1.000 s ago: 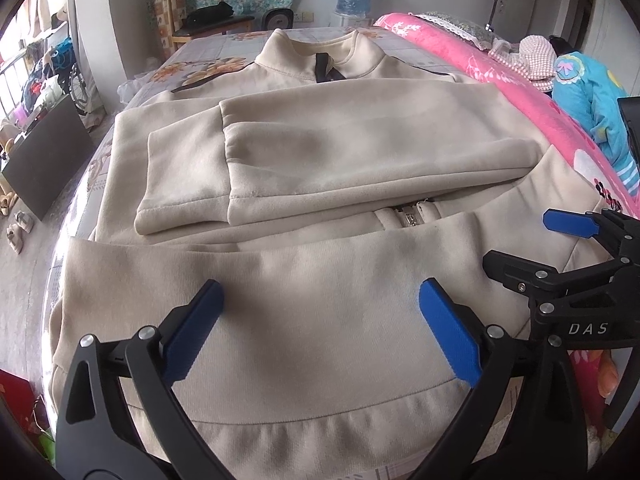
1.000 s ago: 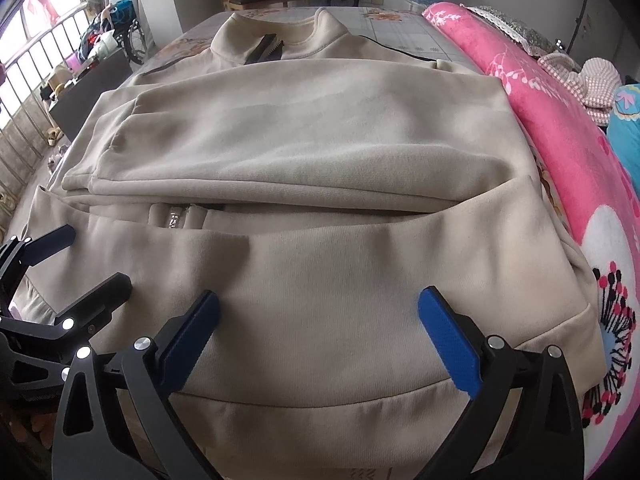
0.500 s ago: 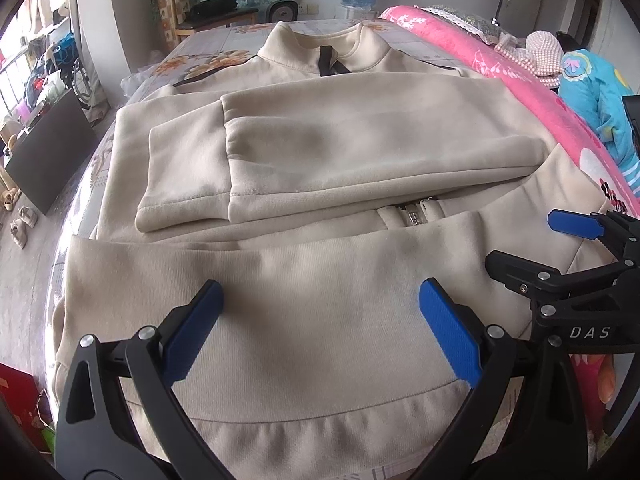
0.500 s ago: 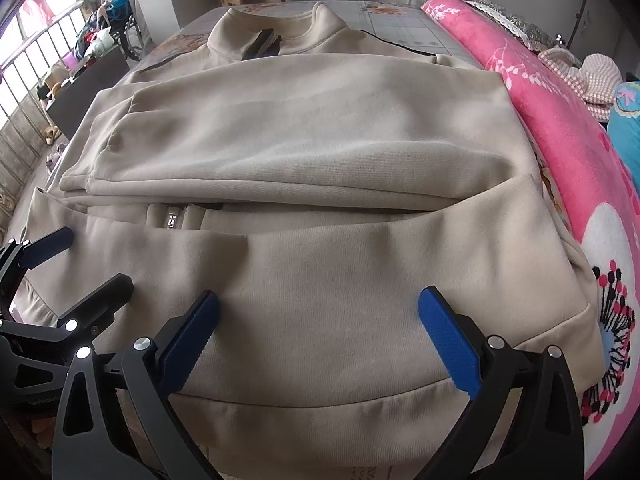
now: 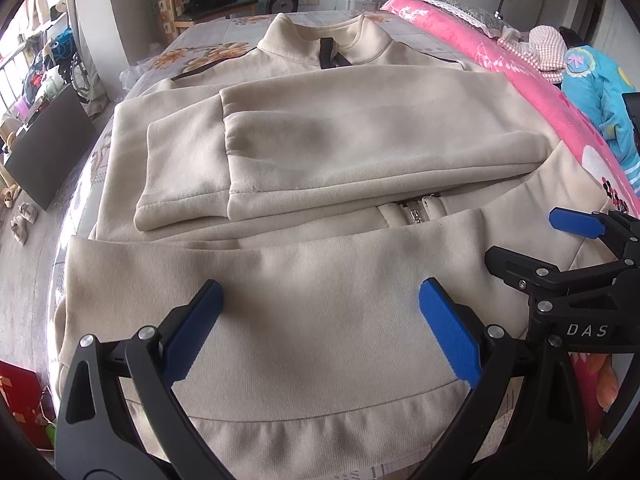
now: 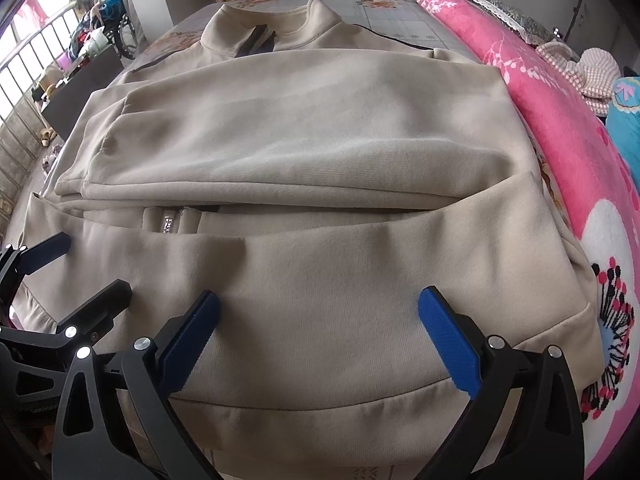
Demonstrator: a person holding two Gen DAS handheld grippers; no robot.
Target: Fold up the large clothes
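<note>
A large beige zip-up sweatshirt (image 5: pixel 320 152) lies on a bed, collar at the far end, both sleeves folded across the chest. Its bottom part is folded up over the zipper (image 5: pixel 416 214). It also fills the right wrist view (image 6: pixel 312 152). My left gripper (image 5: pixel 320 332) is open and empty, hovering over the folded-up hem at the left. My right gripper (image 6: pixel 316 336) is open and empty over the hem at the right. The right gripper shows at the right edge of the left wrist view (image 5: pixel 560 240), and the left gripper at the left edge of the right wrist view (image 6: pixel 76 268).
A pink floral blanket (image 6: pixel 560 120) runs along the right side of the bed, with a blue garment (image 5: pixel 592 88) and checked cloth beyond it. A wooden chair (image 5: pixel 200 4), a fan and a water jug stand past the bed's far end. The floor drops off at the left.
Both grippers have drawn back and risen slightly, so more of the collar and far room shows. The sweatshirt has not moved. Both grippers stay open.
</note>
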